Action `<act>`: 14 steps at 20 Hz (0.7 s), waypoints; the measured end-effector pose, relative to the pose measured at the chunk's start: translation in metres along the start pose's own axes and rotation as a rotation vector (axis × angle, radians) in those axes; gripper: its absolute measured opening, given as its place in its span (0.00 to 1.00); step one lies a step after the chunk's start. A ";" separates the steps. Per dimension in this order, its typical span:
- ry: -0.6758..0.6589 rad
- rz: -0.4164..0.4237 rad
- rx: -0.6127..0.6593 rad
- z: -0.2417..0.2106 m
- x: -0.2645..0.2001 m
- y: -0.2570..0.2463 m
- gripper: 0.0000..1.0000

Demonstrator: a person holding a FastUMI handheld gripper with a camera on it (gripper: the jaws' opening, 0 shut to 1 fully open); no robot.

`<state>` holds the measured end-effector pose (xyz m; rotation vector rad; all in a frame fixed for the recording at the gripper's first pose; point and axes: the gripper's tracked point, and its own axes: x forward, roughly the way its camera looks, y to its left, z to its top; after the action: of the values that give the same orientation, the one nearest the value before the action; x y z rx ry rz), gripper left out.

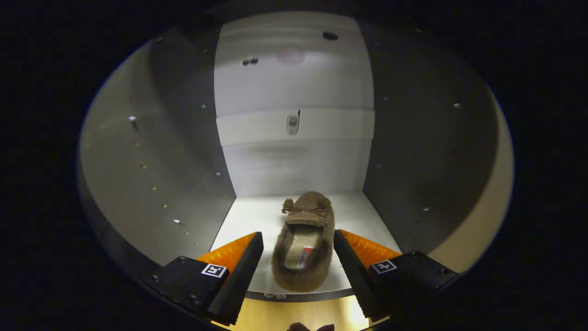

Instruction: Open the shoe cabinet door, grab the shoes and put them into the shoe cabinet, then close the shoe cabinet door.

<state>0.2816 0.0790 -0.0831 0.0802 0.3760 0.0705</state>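
A brown fuzzy slipper (303,243) with a small bow on its toe lies on the white bottom shelf (257,216) inside the open shoe cabinet, toe pointing to the back wall. My gripper (298,250) is open, its two fingers standing one on each side of the slipper's heel part with a small gap to each side, not pressing on it. The heel of the slipper reaches the shelf's front edge.
The cabinet's grey side walls (183,151) with rows of peg holes close in left and right. A white back panel (294,151) carries a metal bracket (292,123). Below the shelf's front edge lies a lit wooden floor (294,317).
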 end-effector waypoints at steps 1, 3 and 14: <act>-0.035 0.003 -0.005 0.004 -0.020 0.001 0.98; -0.104 0.001 -0.006 0.011 -0.065 0.000 0.99; -0.358 0.063 -0.041 0.010 -0.318 -0.023 0.98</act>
<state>-0.0089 0.0292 0.0397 0.0621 0.0139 0.1237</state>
